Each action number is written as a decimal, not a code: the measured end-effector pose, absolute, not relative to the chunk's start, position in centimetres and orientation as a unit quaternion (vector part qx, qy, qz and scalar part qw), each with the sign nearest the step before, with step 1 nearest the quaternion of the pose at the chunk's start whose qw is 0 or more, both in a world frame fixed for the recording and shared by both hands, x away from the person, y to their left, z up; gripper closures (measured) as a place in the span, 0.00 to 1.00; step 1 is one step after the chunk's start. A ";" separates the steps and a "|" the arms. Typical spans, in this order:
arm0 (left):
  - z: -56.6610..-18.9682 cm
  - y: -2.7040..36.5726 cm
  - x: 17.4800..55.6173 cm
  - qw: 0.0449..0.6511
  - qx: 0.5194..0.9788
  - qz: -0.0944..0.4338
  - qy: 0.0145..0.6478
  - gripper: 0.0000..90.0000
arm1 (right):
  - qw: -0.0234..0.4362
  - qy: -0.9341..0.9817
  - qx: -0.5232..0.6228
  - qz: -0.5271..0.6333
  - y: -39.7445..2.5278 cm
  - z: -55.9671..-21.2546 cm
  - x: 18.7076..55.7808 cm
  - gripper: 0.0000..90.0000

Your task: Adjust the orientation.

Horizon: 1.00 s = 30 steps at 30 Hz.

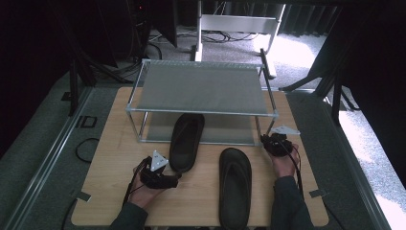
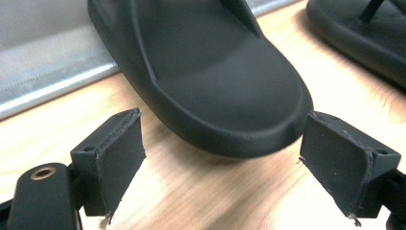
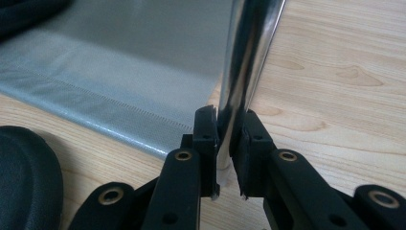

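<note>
A black sandal lies with its toe on the lower shelf of a metal shoe rack and its heel out on the wooden table. My left gripper sits just below that heel. In the left gripper view it is open, and the sandal's heel lies between and just ahead of the pads, touching neither. A second black sandal lies flat on the table near the front edge. My right gripper is at the rack's front right leg, and in its own view it is shut on that chrome leg.
The rack's mesh top shelf is bare, and the lower mesh shelf lies close above the table. The second sandal's edge is left of the held leg. A black cable loops off the table's left side.
</note>
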<state>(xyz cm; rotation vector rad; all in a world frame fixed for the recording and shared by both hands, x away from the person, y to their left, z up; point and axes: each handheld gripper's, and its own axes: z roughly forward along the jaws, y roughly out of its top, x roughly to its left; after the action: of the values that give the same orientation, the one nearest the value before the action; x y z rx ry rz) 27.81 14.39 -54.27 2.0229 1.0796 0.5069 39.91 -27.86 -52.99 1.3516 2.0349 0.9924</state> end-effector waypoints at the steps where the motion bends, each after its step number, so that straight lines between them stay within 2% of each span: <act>1: -54.4 14.3 27.8 0.382 0.797 0.198 0.424 0.17 | 0.249 0.747 0.496 0.365 -27.9 -53.0 39.9 0.90; 30: -55.2 13.6 29.5 0.373 0.797 0.209 0.426 0.18 | 0.250 0.746 0.497 0.365 -27.8 -53.1 39.9 0.90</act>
<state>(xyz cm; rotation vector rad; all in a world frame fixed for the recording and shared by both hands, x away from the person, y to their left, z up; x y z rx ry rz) 29.47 13.59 -55.21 2.0429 1.0903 0.5357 39.93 -27.84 -53.09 1.3544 2.0326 0.9944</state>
